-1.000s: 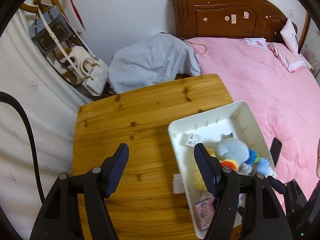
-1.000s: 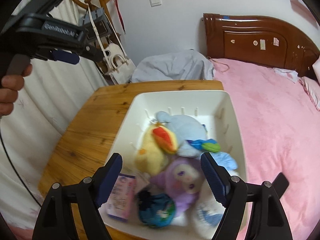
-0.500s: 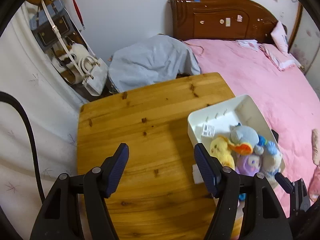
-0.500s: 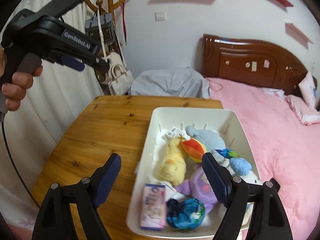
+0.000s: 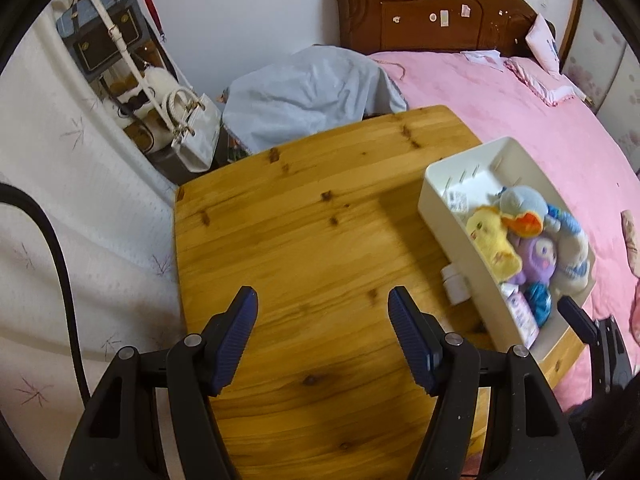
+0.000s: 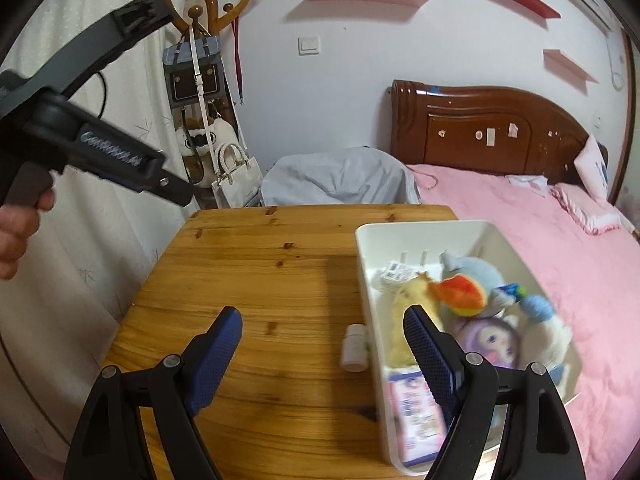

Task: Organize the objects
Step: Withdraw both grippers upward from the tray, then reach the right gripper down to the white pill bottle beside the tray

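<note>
A: Both grippers have pulled back from the bin (image 6: 472, 232); left gripper (image 5: 322, 334) and right gripper (image 6: 322, 350) gape, holding nothing.

B: Risk?

A: Bottle (image 6: 354, 346), at the bin's nine o'clock touching its wall, may roll off the table (image 6: 256, 264) if nudged.

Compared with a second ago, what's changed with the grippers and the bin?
Both grippers have pulled back from the bin: the right gripper, which hung over the toys, now hangs over bare table left of it, and the left gripper has backed off too. A small bottle now shows beside the bin. Both grippers stay open and empty; the toys stay in the bin.
</note>
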Motion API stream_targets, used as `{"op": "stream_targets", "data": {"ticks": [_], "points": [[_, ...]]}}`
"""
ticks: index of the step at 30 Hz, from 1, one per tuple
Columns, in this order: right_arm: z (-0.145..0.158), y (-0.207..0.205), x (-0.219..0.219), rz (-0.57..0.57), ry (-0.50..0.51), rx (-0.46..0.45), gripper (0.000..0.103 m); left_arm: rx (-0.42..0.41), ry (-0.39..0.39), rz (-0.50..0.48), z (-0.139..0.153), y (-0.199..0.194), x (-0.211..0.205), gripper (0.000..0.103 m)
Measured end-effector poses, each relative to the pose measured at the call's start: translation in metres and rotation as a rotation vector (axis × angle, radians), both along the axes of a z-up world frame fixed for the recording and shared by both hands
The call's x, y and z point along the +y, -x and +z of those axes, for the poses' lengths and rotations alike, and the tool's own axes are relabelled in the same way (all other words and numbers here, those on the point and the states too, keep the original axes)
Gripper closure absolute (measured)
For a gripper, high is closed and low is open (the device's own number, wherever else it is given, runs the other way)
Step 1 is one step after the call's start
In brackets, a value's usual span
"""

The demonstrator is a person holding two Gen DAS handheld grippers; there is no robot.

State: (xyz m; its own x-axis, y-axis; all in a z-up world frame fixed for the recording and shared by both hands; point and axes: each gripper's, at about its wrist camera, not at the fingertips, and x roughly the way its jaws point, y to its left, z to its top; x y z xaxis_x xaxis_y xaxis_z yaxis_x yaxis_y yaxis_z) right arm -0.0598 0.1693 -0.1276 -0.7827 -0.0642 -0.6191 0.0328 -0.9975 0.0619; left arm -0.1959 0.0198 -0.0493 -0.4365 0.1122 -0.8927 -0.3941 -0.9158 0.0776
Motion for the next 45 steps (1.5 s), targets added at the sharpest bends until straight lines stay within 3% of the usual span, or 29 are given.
{"op": "stream_targets", "data": {"ticks": [7,17,21,27,45], "points": [[-0.020,0.009,-0.027,-0.117,0.002,-0.034,0.019,-0.047,-0.006,-0.060,-0.018,-0.013,-0.035,0.032],[-0.061,0.028,-0.033,-0.289,0.033,-0.128,0.019,-0.139,-0.069,-0.113,-0.039,-0.040,-0.063,0.032],[-0.072,0.031,-0.029,-0.364,0.039,-0.135,0.019,-0.210,-0.117,-0.118,-0.045,-0.049,-0.067,0.032],[-0.089,0.033,-0.024,-0.479,0.098,-0.144,0.019,-0.286,-0.108,-0.152,-0.056,-0.062,-0.056,0.032],[-0.136,0.048,-0.022,-0.611,0.200,-0.168,0.019,-0.397,-0.040,-0.229,-0.079,-0.076,-0.031,0.032]]}}
